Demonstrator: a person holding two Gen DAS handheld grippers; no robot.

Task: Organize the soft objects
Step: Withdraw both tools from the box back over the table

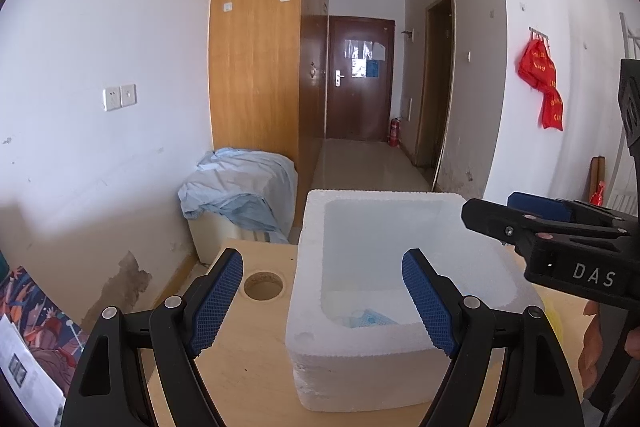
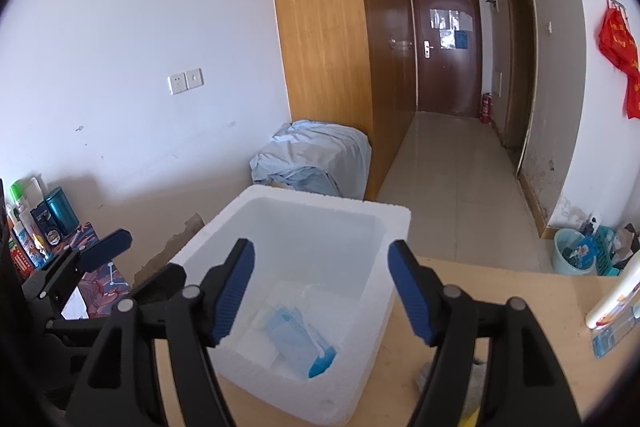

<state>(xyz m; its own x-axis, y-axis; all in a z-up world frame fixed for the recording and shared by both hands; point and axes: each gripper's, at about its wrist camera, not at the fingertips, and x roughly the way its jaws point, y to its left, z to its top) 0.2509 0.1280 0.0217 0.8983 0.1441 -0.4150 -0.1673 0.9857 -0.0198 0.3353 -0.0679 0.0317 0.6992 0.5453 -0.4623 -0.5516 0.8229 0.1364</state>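
From the left wrist, the left gripper [image 1: 322,301] is seen with its jaws spread wide and nothing between them, held just short of the near left wall of the foam box [image 1: 308,267]. The box stands on the table [image 1: 248,359], to the right of a round hole [image 1: 263,286] in the tabletop. A little of a pale blue packet [image 1: 366,319] can be made out at the bottom of the box, against the near wall. At the right edge the right gripper [image 1: 496,217] is seen side-on above the box's right rim — nothing is carried in it.

From the right wrist, the right gripper [image 2: 322,289] is shown directly over the box [image 2: 396,227], jaws well apart and empty. Below and between them the packet [image 2: 296,337] lies flat on the box floor, toward the near side, on top of some clear wrapping. The left gripper [image 2: 106,247] is seen at the far left, beside the box.

The step in hand is judged to be a release: one soft item has been dropped into the box and let go. More are probably to be sorted — a greyish, blurred thing [image 2: 476,373] lies on the table at the right, under the right gripper's arm, though what it is cannot be told. The next move would call for the right gripper to be lifted clear of the rim, swung right and lowered over that item with the jaws kept wide.
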